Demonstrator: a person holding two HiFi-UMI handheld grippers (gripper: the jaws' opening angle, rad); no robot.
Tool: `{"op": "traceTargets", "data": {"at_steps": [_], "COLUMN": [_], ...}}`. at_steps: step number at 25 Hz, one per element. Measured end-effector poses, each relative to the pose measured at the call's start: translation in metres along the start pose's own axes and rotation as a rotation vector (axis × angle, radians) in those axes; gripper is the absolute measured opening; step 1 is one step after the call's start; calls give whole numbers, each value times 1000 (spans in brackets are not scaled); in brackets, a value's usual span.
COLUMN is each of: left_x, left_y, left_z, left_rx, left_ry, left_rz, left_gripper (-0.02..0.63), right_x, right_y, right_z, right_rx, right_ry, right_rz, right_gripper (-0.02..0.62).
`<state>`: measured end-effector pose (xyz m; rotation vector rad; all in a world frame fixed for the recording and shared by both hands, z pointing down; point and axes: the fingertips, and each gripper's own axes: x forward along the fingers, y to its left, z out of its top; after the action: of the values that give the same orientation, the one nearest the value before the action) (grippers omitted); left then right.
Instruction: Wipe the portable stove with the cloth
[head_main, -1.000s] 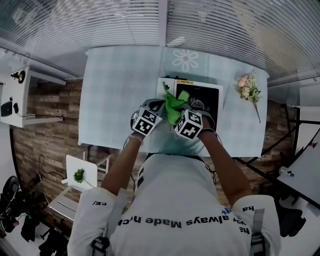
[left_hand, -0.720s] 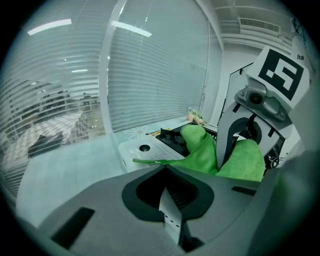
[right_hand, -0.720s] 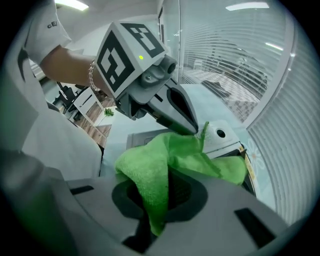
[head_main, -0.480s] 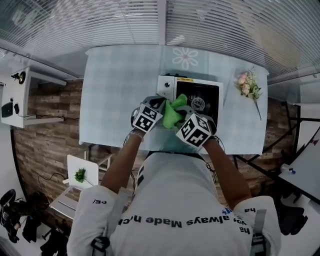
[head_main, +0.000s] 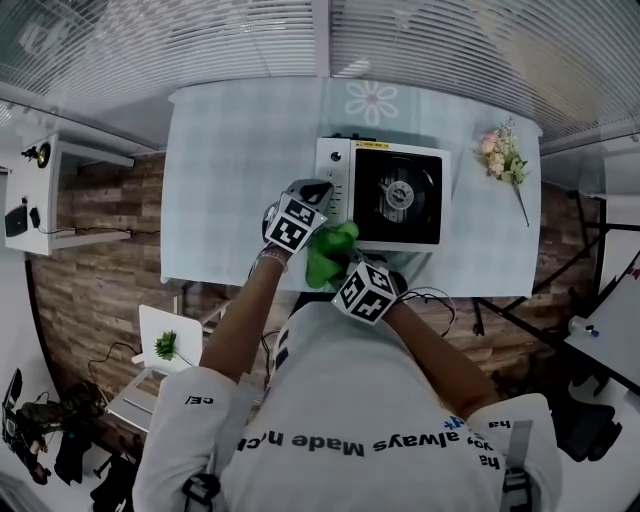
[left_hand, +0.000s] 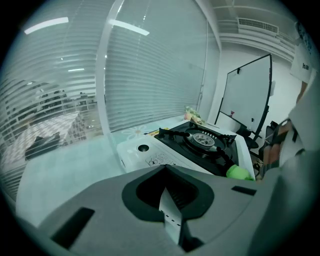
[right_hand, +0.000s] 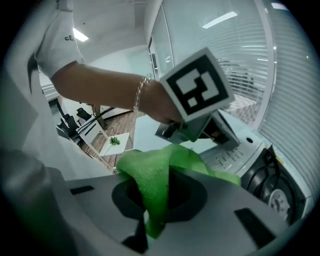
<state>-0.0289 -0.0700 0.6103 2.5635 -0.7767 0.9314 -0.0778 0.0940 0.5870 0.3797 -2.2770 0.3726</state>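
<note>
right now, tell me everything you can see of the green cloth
The bright green cloth looks like soft, fine-napped microfibre, crumpled into a loose wad of folds. The right hand-held gripper is shut on one fold, and the rest spills up over its jaws. The cloth sits by the near left corner of the white portable stove, over the near edge of the pale checked table. Whether it touches the stove is unclear.
</note>
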Motion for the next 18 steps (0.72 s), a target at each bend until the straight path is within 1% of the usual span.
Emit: {"op": "traceTargets", "data": {"at_steps": [4, 8, 11, 15, 18], "left_x": [1, 0, 0, 0, 0], "left_y": [0, 1, 0, 0, 0], "left_z": [0, 1, 1, 0, 1], "left_rx": [4, 6, 11, 11, 18], "left_ry": [0, -1, 1, 5, 9], "left_rz": [4, 1, 0, 0, 0], "left_gripper": [12, 12, 12, 12, 12], "right_x": [30, 46, 57, 69, 70], "right_y": [-2, 2, 3, 1, -1], "right_z": [-19, -25, -35, -51, -58], "right_rx": [23, -41, -48, -50, -28], "right_ry": [20, 39, 63, 91, 93], "right_rz": [-18, -89, -126, -123, -124], "right_gripper": [26, 26, 26, 26, 26]}}
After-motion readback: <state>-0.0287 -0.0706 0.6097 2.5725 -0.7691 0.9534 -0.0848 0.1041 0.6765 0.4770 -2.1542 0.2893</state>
